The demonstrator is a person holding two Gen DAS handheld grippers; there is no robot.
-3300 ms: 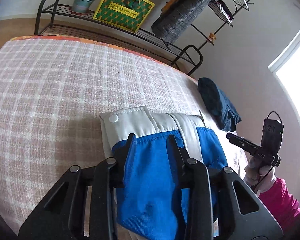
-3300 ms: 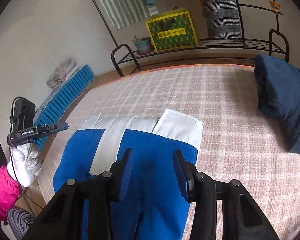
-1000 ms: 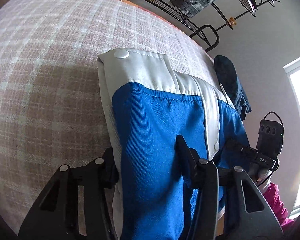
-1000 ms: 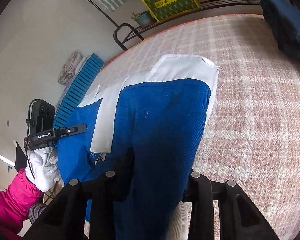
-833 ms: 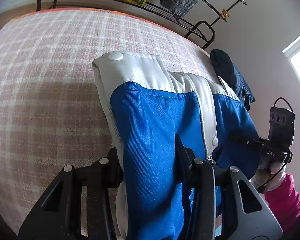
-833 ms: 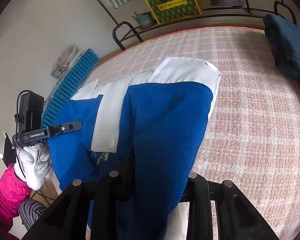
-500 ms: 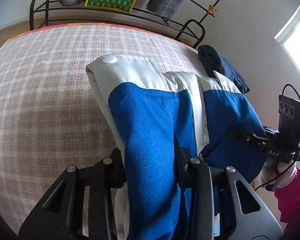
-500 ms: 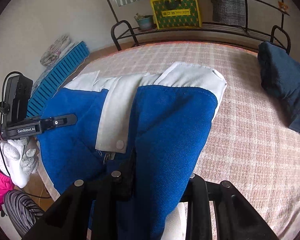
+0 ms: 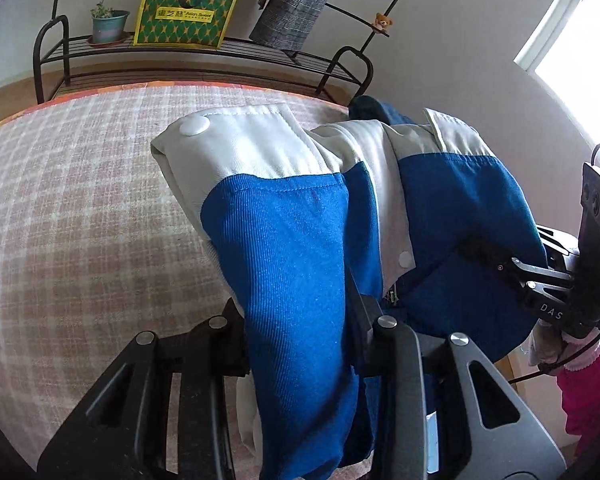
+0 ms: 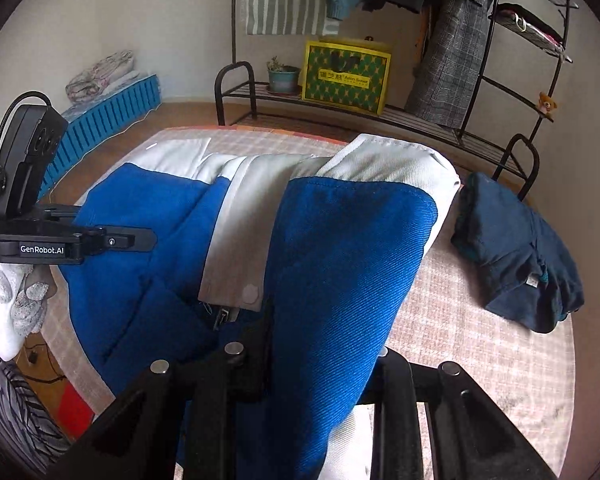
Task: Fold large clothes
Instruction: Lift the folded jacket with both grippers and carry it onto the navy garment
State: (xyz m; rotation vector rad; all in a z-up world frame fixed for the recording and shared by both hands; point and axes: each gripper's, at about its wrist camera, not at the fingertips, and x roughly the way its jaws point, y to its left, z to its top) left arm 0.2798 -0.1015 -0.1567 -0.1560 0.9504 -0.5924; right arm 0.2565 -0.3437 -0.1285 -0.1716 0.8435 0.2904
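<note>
Both grippers, left gripper point(image 9: 300, 320) and right gripper point(image 10: 324, 356), have their fingers clenched on the blue-and-white jacket's point(image 9: 300, 240) near edge; the rest drapes away onto the checked bed point(image 9: 80, 200), so folding goes forward.

left tongs point(image 9: 296, 320): matte black plastic, two flat fingers on linkage arms, silver round pivot screws
right tongs point(image 10: 320, 344): same black build, silver pivot screws on each arm
camera block point(image 10: 32, 152): black box with round lenses above the body, black cable looping off its top
markings: white "GenRobot.AI" on one body side, "DAS" on the other unit
glove point(image 10: 4, 312): white knit with grey palm patches
sleeve point(image 9: 588, 392): bright pink, lighter pink cuff
</note>
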